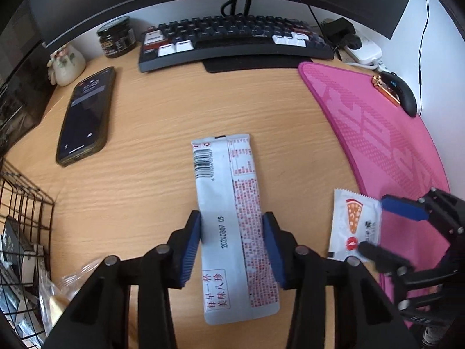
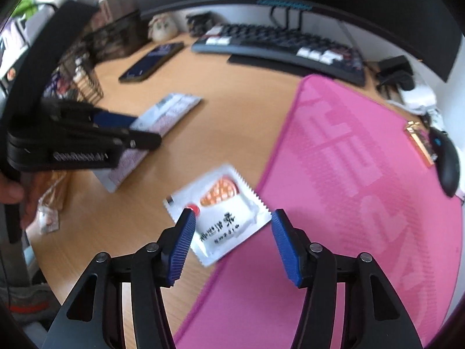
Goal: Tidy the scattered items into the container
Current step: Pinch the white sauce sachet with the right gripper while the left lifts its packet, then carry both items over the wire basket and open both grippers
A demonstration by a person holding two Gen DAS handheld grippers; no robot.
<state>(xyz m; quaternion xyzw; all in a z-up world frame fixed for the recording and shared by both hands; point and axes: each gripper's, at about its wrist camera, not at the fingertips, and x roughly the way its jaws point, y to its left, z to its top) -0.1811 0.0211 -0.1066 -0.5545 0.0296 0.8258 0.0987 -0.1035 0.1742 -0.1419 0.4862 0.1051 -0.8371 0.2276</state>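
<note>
A long white sachet (image 1: 229, 218) with red print and a barcode lies flat on the wooden desk. My left gripper (image 1: 232, 247) straddles it, a blue pad at each long edge, pads touching or nearly so. A small white packet with a pizza-slice picture (image 2: 221, 215) lies at the edge of the pink mat; it also shows in the left wrist view (image 1: 354, 224). My right gripper (image 2: 231, 247) is open around it, pads apart from the packet. The black wire basket (image 1: 20, 232) with several packets inside stands at the left.
A phone (image 1: 85, 116) lies left of the sachet. A keyboard (image 1: 232, 37), a dark jar (image 1: 116, 37) and a small ceramic vase (image 1: 68, 64) stand at the back under the monitor. The pink mat (image 1: 386, 133) holds a mouse (image 1: 407, 96). A clear bag (image 1: 58, 293) lies by the basket.
</note>
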